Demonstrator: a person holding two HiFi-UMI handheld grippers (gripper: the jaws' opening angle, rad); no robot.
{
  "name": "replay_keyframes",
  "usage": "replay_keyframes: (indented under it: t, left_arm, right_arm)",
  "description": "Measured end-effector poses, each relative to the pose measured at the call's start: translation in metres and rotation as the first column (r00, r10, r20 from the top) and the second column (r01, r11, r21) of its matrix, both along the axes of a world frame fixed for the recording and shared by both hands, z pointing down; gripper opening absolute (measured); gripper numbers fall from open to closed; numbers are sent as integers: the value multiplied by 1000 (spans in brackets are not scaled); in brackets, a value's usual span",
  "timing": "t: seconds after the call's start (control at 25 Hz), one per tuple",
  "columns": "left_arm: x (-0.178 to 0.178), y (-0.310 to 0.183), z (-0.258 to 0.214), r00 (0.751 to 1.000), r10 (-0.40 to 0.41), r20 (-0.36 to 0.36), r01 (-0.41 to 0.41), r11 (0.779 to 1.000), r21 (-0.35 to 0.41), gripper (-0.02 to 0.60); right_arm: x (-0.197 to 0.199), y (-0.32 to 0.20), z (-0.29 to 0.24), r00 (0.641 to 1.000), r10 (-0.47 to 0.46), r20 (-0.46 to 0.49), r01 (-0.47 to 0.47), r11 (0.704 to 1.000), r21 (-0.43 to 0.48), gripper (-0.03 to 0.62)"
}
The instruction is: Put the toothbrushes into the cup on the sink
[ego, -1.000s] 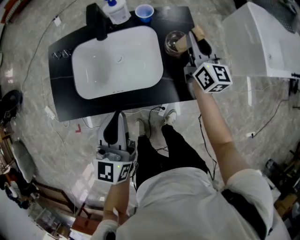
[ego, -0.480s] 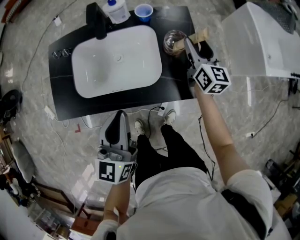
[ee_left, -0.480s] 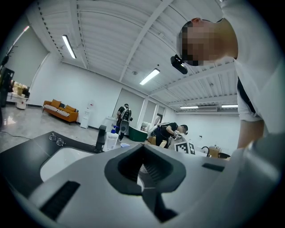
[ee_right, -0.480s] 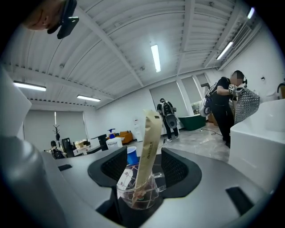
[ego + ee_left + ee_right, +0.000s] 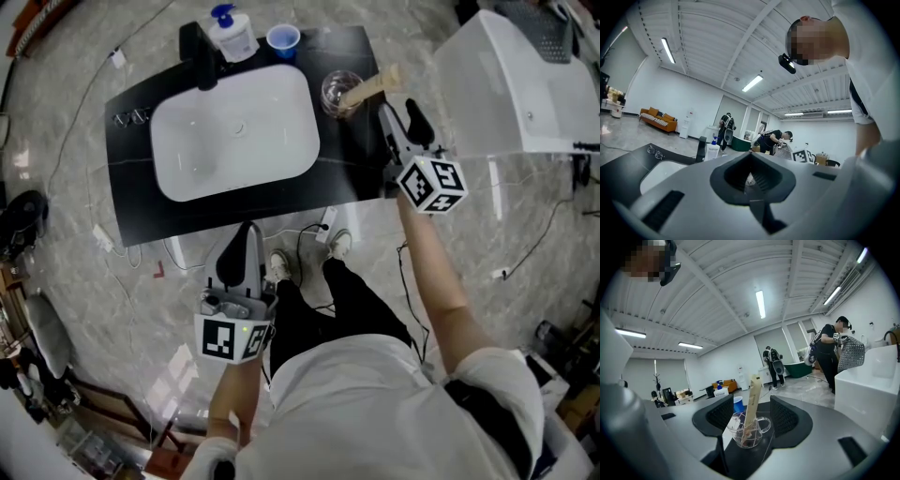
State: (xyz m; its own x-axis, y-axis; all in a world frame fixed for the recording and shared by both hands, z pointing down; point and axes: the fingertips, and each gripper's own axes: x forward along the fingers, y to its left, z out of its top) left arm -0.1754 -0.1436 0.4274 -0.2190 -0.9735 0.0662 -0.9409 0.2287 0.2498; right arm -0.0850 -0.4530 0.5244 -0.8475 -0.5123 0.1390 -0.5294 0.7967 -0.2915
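Risk: your right gripper [image 5: 401,122], jaws just opened wide and gripping nothing, hangs near glass cup [image 5: 749,434]. Careless swing could clip leaning toothbrush pack [image 5: 753,397] and topple cup on counter [image 5: 347,164]. Cup, upper centre of head view, stands ahead of jaw tips, untouched. Left gripper [image 5: 246,234], lower centre, closed and empty.

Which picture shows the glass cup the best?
The right gripper view: the glass cup sits close and centered, side on, handle visible, a boxed toothbrush standing in it. The head view shows it small from above. In the left gripper view I can't spot it.
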Motion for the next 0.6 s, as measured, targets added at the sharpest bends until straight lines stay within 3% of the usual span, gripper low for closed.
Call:
replay_keyframes:
  t: [0.36,0.6]
  left_arm:
    - [0,13,-25,999,26,37,-28,999,45,3]
    - [7,21,-43,996,65,58,-70,995,77,3]
  right_arm:
    - [35,11,-51,997,55,61,-57,998,19,245]
    - [61,23,-95,988,86,132,-93,995,44,95]
